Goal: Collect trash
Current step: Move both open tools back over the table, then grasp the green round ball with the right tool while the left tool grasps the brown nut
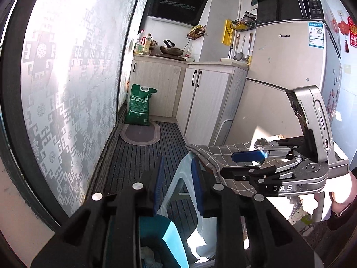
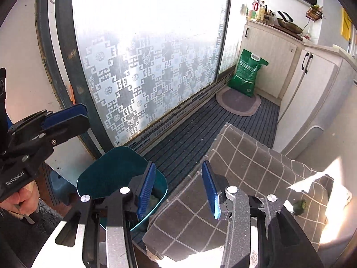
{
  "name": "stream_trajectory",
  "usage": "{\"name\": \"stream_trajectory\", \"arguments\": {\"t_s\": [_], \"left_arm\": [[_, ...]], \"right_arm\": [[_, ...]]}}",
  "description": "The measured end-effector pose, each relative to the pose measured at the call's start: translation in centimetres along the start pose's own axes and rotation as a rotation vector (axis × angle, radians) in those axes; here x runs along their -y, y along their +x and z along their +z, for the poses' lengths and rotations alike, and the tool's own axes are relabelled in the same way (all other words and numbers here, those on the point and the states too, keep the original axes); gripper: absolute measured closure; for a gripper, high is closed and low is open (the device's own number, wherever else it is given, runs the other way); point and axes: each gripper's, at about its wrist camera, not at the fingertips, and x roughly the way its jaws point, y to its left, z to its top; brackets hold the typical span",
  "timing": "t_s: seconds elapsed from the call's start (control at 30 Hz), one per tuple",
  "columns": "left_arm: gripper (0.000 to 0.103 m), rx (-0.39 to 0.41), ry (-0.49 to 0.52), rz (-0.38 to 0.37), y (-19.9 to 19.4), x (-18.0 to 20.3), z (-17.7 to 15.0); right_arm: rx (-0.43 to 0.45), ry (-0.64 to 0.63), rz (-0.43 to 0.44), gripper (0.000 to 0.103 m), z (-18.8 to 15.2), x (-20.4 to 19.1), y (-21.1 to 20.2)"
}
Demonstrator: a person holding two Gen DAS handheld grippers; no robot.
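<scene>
A teal trash bin (image 2: 116, 176) stands on the floor by the frosted glass door; its rim and some pale trash inside show low in the left wrist view (image 1: 154, 241). A small dark green scrap (image 2: 299, 206) lies on the grey checked tablecloth (image 2: 256, 174). My left gripper (image 1: 177, 183) is open and empty, held above the bin; it also shows in the right wrist view (image 2: 67, 117). My right gripper (image 2: 181, 189) is open and empty over the cloth's edge, left of the scrap; it also shows in the left wrist view (image 1: 241, 163).
A green rice bag (image 1: 139, 105) and an oval mat (image 1: 140, 134) lie at the far end of the ribbed floor. Cabinets (image 1: 200, 102) and a fridge (image 1: 285, 67) with a microwave (image 1: 287, 2) stand on the right. The frosted glass door (image 2: 145, 55) runs along the left.
</scene>
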Motion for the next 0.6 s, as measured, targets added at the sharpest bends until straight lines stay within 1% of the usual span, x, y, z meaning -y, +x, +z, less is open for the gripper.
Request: {"name": "stream_trajectory", "arguments": {"t_s": [0.17,0.47,0.57,0.6], "left_arm": [[0.075,-0.063,0.041,-0.043,3.3,3.4,-0.5],[0.074,-0.216,0.109,-0.136,9.6,9.4,-2.2],[0.071,-0.259,0.133,-0.162,11.4,11.3,-2.8],[0.068,-0.27,0.141,-0.17,11.9,11.9,-3.0]], "right_arm": [[-0.005,0.035,-0.03,0.059,-1.6,3.1,-1.1],[-0.009,0.118,-0.071,0.059,-3.9,9.6,-2.4],[0.0,0.138,-0.081,0.059,-4.9,11.2,-3.3],[0.003,0.148,-0.081,0.059,-5.1,11.7,-3.6]]}}
